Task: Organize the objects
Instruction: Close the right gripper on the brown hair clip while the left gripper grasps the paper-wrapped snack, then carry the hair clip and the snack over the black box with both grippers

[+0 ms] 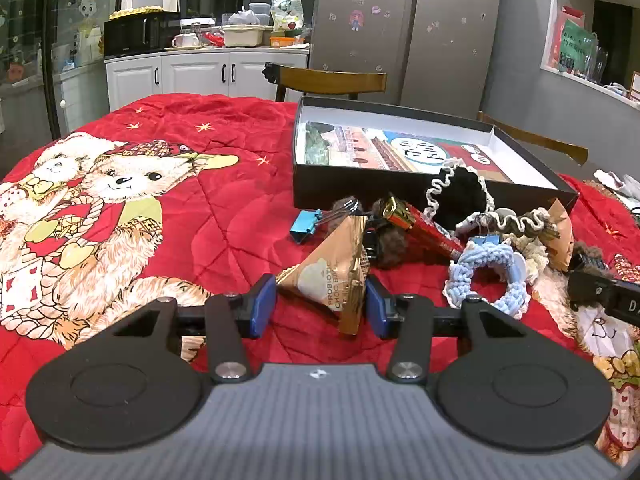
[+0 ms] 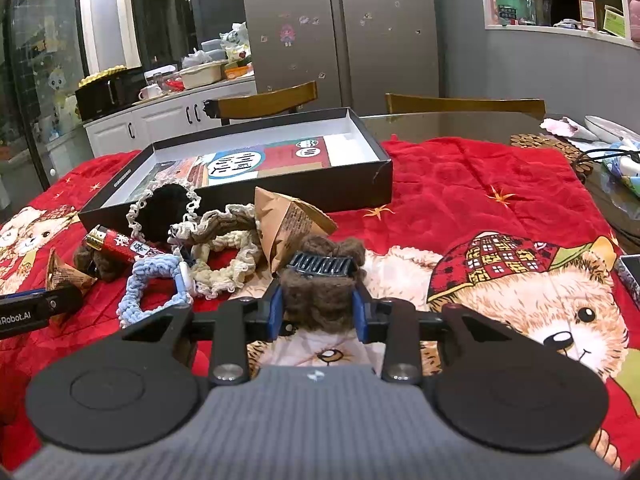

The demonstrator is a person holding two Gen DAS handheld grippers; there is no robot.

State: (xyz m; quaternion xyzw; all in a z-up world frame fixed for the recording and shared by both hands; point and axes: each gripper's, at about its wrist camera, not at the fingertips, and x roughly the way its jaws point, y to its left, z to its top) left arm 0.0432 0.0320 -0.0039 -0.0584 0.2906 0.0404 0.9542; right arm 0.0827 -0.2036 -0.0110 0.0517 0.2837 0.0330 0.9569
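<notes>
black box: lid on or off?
Off. The black box is open-topped: white inner walls and a printed sheet visible inside; no lid in view.

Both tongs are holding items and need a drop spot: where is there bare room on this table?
Free: the red bear-print quilt left of the black shallow box, and its stretch right of the box. The box's white floor corner is bare. Crowded: the pile before the box, around the blue knitted scrunchie.
</notes>
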